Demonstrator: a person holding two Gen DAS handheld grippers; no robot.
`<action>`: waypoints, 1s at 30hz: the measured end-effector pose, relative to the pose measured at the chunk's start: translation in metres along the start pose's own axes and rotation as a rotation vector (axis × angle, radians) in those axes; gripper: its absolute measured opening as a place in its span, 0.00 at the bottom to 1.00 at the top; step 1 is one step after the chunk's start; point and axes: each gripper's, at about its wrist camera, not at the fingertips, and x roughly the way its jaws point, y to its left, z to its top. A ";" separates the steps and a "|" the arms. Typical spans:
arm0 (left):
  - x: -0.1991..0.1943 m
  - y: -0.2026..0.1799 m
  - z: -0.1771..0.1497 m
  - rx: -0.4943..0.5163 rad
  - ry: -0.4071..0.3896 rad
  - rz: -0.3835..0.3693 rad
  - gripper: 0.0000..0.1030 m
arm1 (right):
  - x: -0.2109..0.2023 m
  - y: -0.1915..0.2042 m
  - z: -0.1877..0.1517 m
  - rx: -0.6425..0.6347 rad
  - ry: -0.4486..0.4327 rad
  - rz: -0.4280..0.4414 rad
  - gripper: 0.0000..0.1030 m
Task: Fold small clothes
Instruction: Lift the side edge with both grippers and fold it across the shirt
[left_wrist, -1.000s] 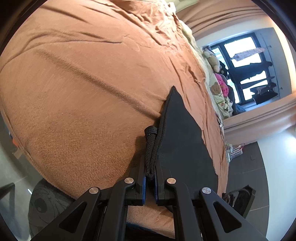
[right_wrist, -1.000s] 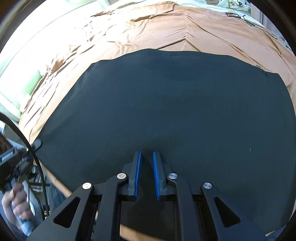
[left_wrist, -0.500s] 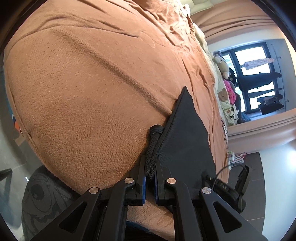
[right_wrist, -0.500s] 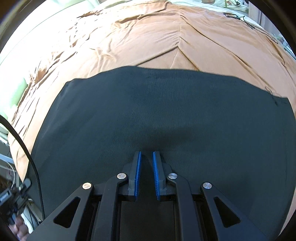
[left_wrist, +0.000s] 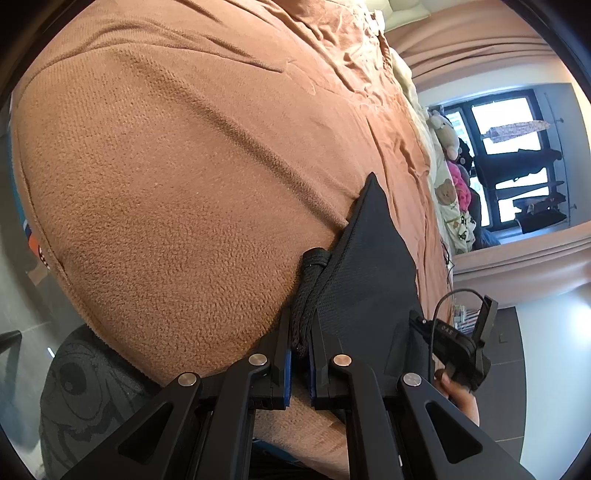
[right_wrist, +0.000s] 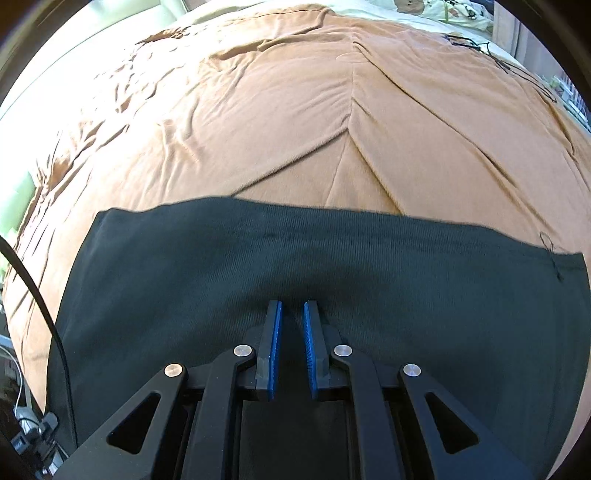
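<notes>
A small black garment lies on a brown fleece blanket over a bed. In the left wrist view my left gripper is shut on the garment's black braided drawstring at the waistband edge of the garment. In the right wrist view my right gripper lies low over the near part of the cloth, its blue-padded jaws a narrow gap apart; whether cloth sits between them is hidden. The other gripper and the hand holding it show at the right of the left wrist view.
The blanket rounds off at the bed's near corner, with grey floor and a printed grey cushion below. Stuffed toys and pale bedding lie at the far side by a dark-framed window. A black cable hangs at the left.
The black garment has slid toward me over the blanket, so more brown blanket shows beyond its far edge. The right gripper and hand have come into the left wrist view.
</notes>
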 end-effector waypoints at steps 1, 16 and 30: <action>0.000 0.000 0.000 0.000 0.001 -0.001 0.06 | 0.003 0.001 0.002 -0.002 -0.003 -0.004 0.08; 0.001 0.002 0.000 -0.003 0.005 -0.024 0.06 | -0.017 0.017 -0.013 -0.043 0.010 0.021 0.08; -0.001 0.005 0.000 -0.002 0.011 -0.046 0.06 | -0.049 0.037 -0.081 -0.073 0.024 0.071 0.08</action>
